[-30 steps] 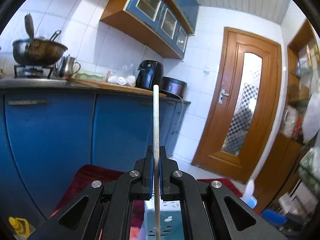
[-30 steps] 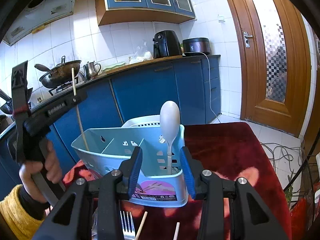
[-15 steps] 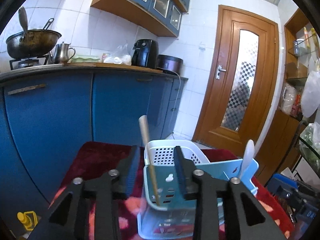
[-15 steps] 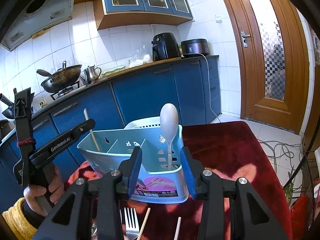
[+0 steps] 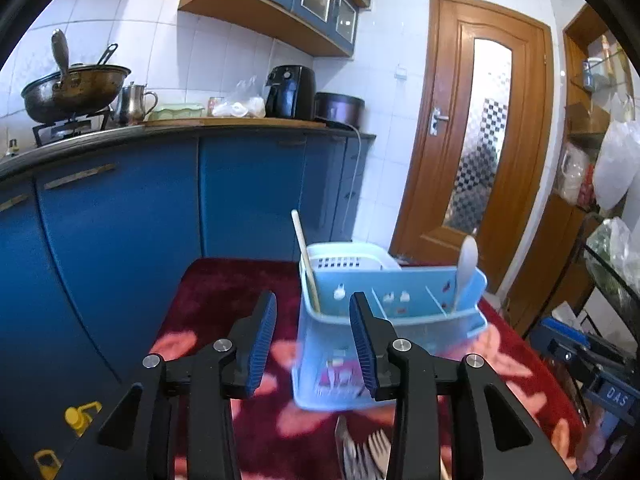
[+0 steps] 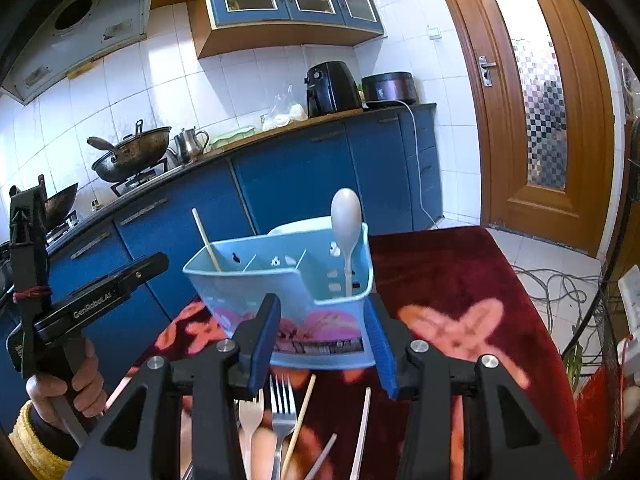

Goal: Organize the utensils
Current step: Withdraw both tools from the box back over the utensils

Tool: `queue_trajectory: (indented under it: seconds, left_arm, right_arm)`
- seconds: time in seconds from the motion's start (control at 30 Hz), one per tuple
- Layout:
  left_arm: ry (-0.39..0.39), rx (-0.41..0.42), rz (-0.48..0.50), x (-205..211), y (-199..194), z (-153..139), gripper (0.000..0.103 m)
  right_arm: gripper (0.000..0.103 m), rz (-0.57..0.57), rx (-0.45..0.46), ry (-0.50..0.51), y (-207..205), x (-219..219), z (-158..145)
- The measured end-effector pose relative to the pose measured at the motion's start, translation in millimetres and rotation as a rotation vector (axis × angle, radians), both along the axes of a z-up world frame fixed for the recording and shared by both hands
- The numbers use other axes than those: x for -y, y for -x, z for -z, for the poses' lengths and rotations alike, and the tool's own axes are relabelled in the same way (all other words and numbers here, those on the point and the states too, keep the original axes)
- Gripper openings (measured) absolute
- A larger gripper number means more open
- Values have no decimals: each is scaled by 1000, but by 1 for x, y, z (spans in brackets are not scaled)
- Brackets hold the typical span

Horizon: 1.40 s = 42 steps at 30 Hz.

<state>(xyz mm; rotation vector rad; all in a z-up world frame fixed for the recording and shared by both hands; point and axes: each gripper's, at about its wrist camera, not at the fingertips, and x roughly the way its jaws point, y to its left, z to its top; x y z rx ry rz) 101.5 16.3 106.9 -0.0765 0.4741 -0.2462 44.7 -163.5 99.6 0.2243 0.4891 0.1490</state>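
1. Left claw [image 5: 312,334] stands open and empty, its blue-padded jaws spread well apart just in front of the light blue utensil caddy [image 5: 400,320]; in the right wrist view the same claw [image 6: 162,261] hangs beside the caddy's chopstick end, gripped by a hand [image 6: 66,388] in a yellow cuff.
2. Right claw [image 6: 324,344] is open too, holding nothing, its jaws framing the caddy's [image 6: 280,300] near wall.
3. Inside the caddy, a chopstick [image 5: 305,258] leans in the end compartment nearest the left claw, its upper end sticking out above the rim.
4. At the caddy's opposite end, a white spoon [image 6: 346,236] stands bowl up in its own compartment.
5. Behind the caddy sits a white perforated basket [image 5: 348,258], touching or nearly touching it.
6. Just in front of the caddy, on the dark red flowered cloth [image 6: 460,280] of the worktop, lie loose utensils: a metal fork [image 6: 282,412], a pale plastic fork [image 6: 250,420], another chopstick [image 6: 300,420] and two slim pale sticks, partly hidden under the right claw.
7. Beyond the caddy run blue cabinets [image 5: 140,220] topped with a wok [image 5: 74,90] and a black air fryer [image 5: 290,90].
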Motion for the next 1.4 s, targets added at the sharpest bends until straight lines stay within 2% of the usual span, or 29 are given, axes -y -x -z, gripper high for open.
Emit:
queue_trajectory:
  seconds: [0.23,0.5,0.9,1.4]
  left_arm:
    - [-54,-55,5,-3,29,7,40]
    - [-91,-142,28,-2,50,29,40]
    - [-102,-261,37,-1,52,61,40]
    - [-148,-348,74,17,43,87,40]
  right_arm:
    - [49,-4,-42,14,22,-1,8]
    - [50,1,-98,19,35,0,23]
    - [51,13,-194,6,38,2,51]
    - [51,16,-275,-7,32,10,76]
